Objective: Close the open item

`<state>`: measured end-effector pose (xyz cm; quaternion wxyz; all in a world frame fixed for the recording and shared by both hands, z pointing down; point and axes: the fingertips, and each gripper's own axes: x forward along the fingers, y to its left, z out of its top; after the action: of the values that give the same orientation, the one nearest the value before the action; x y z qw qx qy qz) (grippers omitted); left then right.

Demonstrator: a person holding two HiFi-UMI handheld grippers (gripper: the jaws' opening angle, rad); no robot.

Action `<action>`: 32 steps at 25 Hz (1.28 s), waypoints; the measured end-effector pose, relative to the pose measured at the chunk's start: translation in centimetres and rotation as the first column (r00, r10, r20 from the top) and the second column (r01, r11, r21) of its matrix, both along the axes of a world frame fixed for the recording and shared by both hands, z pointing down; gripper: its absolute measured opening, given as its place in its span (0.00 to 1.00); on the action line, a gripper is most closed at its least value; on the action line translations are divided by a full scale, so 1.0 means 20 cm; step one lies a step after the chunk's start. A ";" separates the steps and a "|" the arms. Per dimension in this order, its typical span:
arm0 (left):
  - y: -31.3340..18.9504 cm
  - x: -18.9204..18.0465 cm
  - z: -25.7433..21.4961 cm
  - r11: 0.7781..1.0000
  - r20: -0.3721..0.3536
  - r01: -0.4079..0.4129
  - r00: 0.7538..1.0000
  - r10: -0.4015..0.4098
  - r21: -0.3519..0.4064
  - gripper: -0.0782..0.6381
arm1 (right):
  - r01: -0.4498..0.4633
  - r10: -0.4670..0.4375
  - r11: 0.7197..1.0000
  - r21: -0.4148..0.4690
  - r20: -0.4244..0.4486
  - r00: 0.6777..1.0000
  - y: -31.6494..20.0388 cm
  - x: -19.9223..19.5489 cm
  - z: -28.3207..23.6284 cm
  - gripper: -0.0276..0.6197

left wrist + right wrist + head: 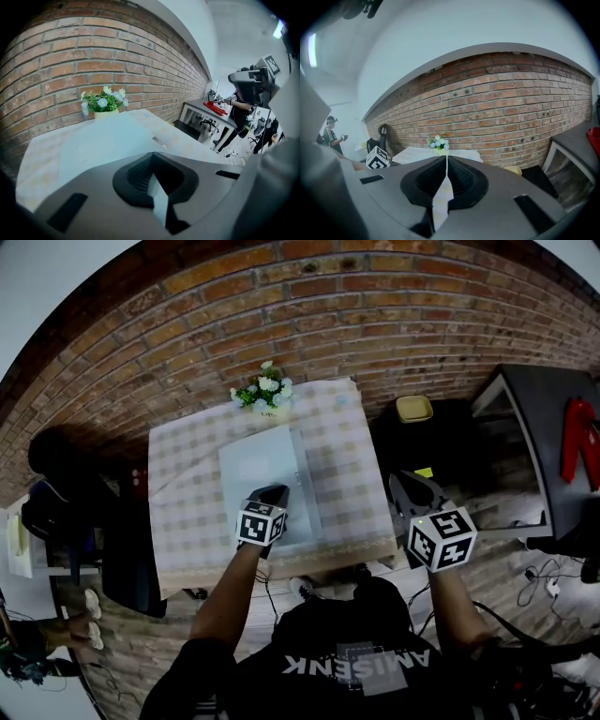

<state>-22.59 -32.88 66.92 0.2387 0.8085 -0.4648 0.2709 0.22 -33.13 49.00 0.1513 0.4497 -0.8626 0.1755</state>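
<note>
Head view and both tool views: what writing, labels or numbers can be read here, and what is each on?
"AMISENK": upside down on the person's black shirt, partly under a blurred patch.
Small label on the flat grey item: too blurred to read.
Marker cubes on left tool and right tool: patterns only, no letters.

Head view steeply down on table [187, 484]; gripper views low, share flowers [104, 100].
</note>
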 end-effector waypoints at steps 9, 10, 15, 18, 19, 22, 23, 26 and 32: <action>-0.02 0.05 0.12 0.999 0.060 -0.029 0.998 0.031 -0.043 0.12 | -0.038 0.038 0.999 -0.014 0.012 0.999 -0.01 0.08 0.03 0.11; -0.02 0.06 0.14 0.998 0.069 -0.038 0.997 0.042 -0.048 0.12 | -0.042 0.042 0.999 -0.016 0.012 0.999 -0.01 0.09 0.04 0.11; -0.02 0.07 0.21 0.996 0.093 -0.045 0.994 0.052 -0.080 0.12 | -0.063 0.063 0.998 -0.025 0.015 0.998 0.00 0.13 0.06 0.11; -0.02 0.08 0.23 0.995 0.098 -0.038 0.994 0.047 -0.087 0.12 | -0.073 0.073 0.997 -0.028 0.014 0.997 0.00 0.16 0.07 0.11; -0.03 0.08 0.23 0.995 0.098 -0.038 0.994 0.046 -0.088 0.12 | -0.077 0.077 0.997 -0.028 0.013 0.997 0.00 0.17 0.08 0.11; -0.03 0.08 0.24 0.996 0.096 -0.034 0.995 0.042 -0.082 0.12 | -0.084 0.085 0.996 -0.031 0.013 0.996 -0.01 0.19 0.08 0.11; -0.03 0.08 0.24 0.996 0.097 -0.033 0.994 0.041 -0.077 0.12 | -0.086 0.086 0.996 -0.032 0.013 0.996 -0.01 0.19 0.09 0.11; -0.02 0.08 0.25 0.997 0.110 -0.036 0.993 0.043 -0.068 0.12 | -0.093 0.093 0.995 -0.037 0.013 0.996 0.00 0.20 0.10 0.11; -0.02 0.08 0.25 0.998 0.121 -0.038 0.992 0.044 -0.051 0.12 | -0.082 0.083 0.996 -0.028 0.022 0.996 -0.01 0.18 0.07 0.11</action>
<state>-20.90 -33.33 71.88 0.2237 0.7938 -0.4551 0.3357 3.88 -33.28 50.42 0.1400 0.4808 -0.8426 0.1983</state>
